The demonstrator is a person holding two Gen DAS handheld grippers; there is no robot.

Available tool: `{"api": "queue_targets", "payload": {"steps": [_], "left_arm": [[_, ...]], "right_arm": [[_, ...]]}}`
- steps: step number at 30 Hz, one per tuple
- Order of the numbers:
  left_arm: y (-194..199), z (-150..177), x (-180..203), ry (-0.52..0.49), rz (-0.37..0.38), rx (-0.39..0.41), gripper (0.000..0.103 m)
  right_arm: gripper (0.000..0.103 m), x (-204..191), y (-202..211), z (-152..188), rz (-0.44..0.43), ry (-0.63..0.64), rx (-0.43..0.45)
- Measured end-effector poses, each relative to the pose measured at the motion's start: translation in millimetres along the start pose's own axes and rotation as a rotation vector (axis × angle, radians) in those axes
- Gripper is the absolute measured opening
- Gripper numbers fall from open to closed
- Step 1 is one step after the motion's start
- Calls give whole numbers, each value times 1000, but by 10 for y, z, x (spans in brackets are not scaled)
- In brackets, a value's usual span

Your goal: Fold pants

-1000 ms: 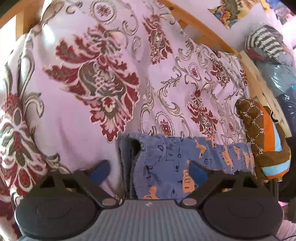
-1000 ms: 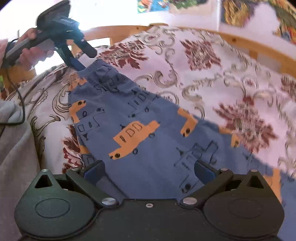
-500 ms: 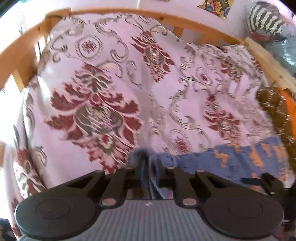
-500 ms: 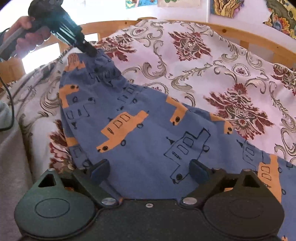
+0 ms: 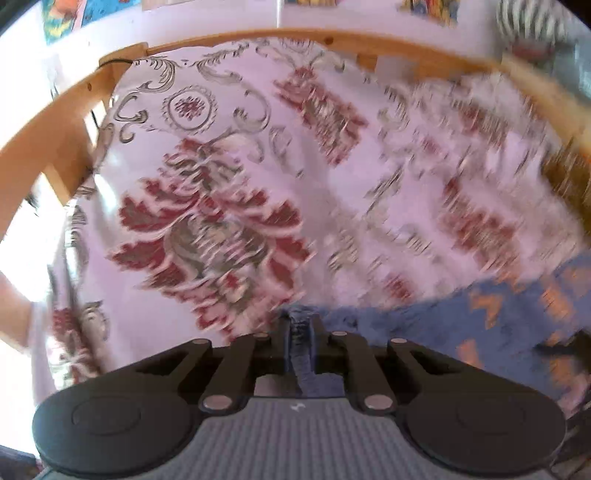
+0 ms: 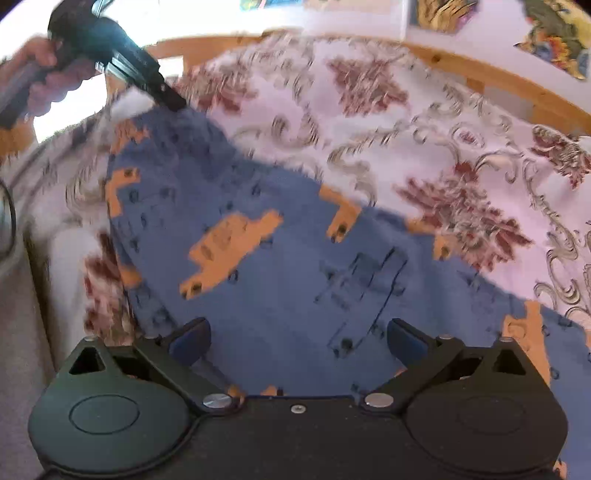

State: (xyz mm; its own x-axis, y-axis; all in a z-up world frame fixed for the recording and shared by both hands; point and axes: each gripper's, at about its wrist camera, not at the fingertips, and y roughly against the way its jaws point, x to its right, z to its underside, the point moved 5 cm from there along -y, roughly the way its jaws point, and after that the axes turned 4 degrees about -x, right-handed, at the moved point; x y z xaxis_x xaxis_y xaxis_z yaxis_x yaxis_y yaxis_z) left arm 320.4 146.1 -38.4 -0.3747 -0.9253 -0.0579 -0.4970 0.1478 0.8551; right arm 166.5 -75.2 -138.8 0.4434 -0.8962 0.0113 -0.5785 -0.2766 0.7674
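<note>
The blue pants (image 6: pixel 280 266) with orange car prints lie spread on a floral bedspread (image 6: pixel 424 147). My left gripper (image 5: pixel 300 334) is shut on the pants' edge (image 5: pixel 301 354); the cloth trails off to the right (image 5: pixel 498 325). It also shows in the right wrist view (image 6: pixel 173 101), holding the pants' far corner. My right gripper (image 6: pixel 295 338) is open, its blue pads over the near part of the pants, holding nothing.
A wooden bed frame (image 5: pixel 229 40) rims the bedspread at the far side and left. Colourful pictures (image 6: pixel 554 40) hang on the wall behind. Striped and bagged clothes (image 5: pixel 535 26) sit at the far right. A grey surface (image 6: pixel 18 332) lies at the left.
My left gripper closed on the pants' edge and has lifted and pulled it; the view is blurred by motion. My right gripper stayed open over the pants.
</note>
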Motion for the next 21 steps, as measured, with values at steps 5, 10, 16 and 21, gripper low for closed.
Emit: {"api": "queue_targets", "payload": {"steps": [5,10,16,21], "left_arm": [[156,116,-31,-22,12,-3,46],[631,39,172,-126,-42,172,99],[450,-303,908,-328,85,196,103],[61,-358,1529,-454,283,100,102]], "right_arm": [[102,-14,174,37,19,58,17],[102,215,477,84,20,38,72],[102,881,504,-90,49,-53,81],[102,1408,375,-328,-27,-34,72]]}}
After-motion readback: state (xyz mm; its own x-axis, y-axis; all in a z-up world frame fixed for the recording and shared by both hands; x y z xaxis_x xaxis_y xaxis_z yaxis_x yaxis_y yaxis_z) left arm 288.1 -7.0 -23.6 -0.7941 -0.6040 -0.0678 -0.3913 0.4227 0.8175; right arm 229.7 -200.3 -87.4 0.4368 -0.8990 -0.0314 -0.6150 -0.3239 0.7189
